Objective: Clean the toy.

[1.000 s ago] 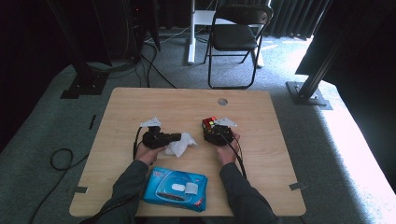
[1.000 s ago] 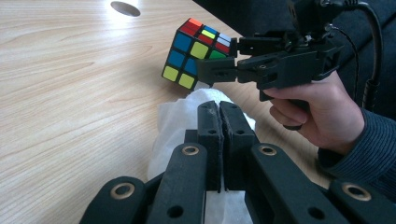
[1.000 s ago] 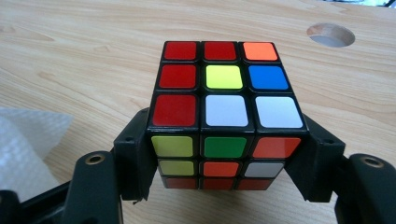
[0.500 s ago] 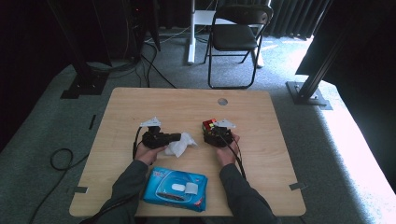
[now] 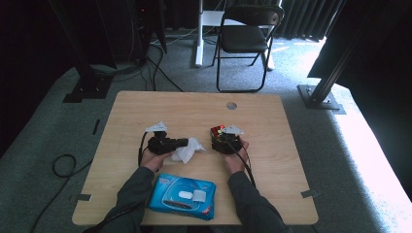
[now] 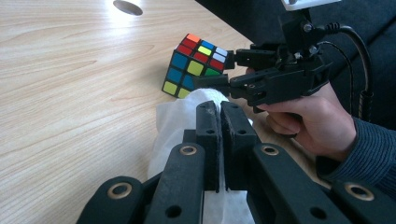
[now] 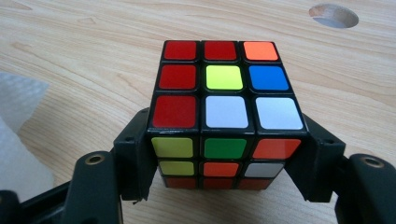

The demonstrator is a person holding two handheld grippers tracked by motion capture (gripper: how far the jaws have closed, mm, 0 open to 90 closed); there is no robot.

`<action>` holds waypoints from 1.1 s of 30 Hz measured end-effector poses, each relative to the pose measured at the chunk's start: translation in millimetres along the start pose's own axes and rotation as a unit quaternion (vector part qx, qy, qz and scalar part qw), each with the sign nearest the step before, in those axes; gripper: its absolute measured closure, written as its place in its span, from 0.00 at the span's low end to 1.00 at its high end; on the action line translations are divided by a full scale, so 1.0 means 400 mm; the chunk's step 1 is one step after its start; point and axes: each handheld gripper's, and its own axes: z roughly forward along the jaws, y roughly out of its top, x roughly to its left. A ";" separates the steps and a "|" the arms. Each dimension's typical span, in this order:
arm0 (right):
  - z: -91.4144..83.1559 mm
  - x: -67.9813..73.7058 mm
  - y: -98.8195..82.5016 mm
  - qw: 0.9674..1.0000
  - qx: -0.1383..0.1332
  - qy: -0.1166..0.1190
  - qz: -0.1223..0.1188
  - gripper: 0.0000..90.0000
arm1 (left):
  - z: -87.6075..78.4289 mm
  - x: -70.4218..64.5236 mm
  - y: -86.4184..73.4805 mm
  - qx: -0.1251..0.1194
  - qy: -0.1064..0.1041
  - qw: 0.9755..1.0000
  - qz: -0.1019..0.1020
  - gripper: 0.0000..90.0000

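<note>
The blue pack of wipes [image 5: 182, 196] lies nearest the person, at the table's near edge, in front of the puzzle cube; print is carried on its wrapper, but it is too small to be read. Beyond it, just left of the cube, a white wipe [image 6: 180, 122] is pinched between the closed jaws of the left gripper [image 6: 219, 108]. The cube [image 7: 224, 119] itself is clamped by its two sides in the right gripper [image 7: 223, 154], low on the table [image 5: 272, 121]. No writing is borne by the cube, only coloured stickers.

If the wipe is rubbed hard against the cube, a layer could be twisted, or the cube could be pushed out of the side grip. The thin wipe might be torn or slipped from its pinch, probably at a corner. A round hole [image 5: 231, 105] lies beyond the cube.
</note>
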 end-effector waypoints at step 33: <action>-0.071 -0.031 0.037 0.998 -0.060 0.036 -0.007 0.32 | 0.004 0.000 -0.004 -0.001 -0.007 1.000 -0.002 0.94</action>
